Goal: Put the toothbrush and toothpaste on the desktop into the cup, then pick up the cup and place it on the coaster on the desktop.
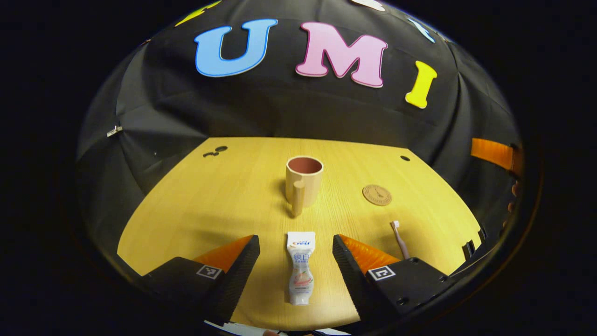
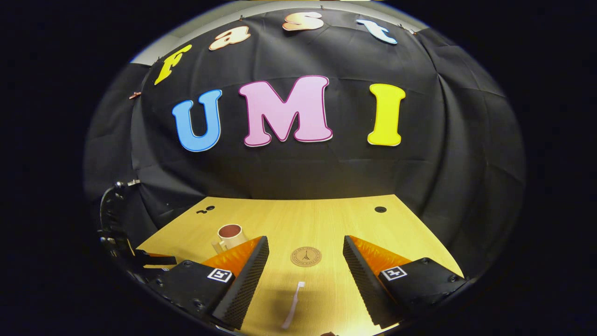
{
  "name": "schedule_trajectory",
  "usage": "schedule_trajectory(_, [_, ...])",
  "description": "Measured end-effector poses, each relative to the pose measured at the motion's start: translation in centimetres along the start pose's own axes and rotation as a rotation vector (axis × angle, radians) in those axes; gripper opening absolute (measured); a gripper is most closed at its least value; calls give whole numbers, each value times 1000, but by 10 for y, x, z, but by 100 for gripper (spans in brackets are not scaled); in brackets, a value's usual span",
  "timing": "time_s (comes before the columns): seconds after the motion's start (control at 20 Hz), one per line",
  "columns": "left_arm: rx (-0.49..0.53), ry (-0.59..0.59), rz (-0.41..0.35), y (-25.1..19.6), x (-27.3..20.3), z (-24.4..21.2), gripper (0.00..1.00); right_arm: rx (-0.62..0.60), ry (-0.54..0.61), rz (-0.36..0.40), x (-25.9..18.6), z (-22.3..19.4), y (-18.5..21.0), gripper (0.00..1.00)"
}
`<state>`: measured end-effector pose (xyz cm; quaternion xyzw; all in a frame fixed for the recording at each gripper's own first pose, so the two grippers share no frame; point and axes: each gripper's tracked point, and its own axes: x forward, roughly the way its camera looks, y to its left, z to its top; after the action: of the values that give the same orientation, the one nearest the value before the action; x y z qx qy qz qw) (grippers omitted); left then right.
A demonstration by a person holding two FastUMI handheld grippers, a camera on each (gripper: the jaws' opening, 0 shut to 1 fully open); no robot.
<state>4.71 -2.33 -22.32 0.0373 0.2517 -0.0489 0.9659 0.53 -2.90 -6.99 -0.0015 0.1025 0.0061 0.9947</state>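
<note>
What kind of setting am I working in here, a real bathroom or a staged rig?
Most likely a staged recording booth, not a bathroom: a bare wooden desktop backed by black cloth, with just a cup, coaster, toothpaste and toothbrush laid out.

Left claw (image 1: 295, 254) and right claw (image 2: 305, 259) both gape wide, seemingly hovering low, nothing gripped.

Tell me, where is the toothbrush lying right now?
In the right gripper view, the toothbrush lies flat on the desktop, between that gripper's open fingers and just nearer than the round coaster, bristles pointing toward it.
</note>
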Motion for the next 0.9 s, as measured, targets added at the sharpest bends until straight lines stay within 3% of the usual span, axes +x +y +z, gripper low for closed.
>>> schedule_trajectory(0.35, [-48, 177, 51, -2, 40, -51, 98, 37, 32, -29, 4, -15, -36, 98])
schedule_trajectory(0.65, [-26, 272, 63, -4, 59, -71, 97, 66, 64, -59, 8, -31, -60, 98])
schedule_trajectory(0.9, [0, 309, 93, -1, 65, -78, 83, 99, 113, -61, 10, -49, -60, 98])
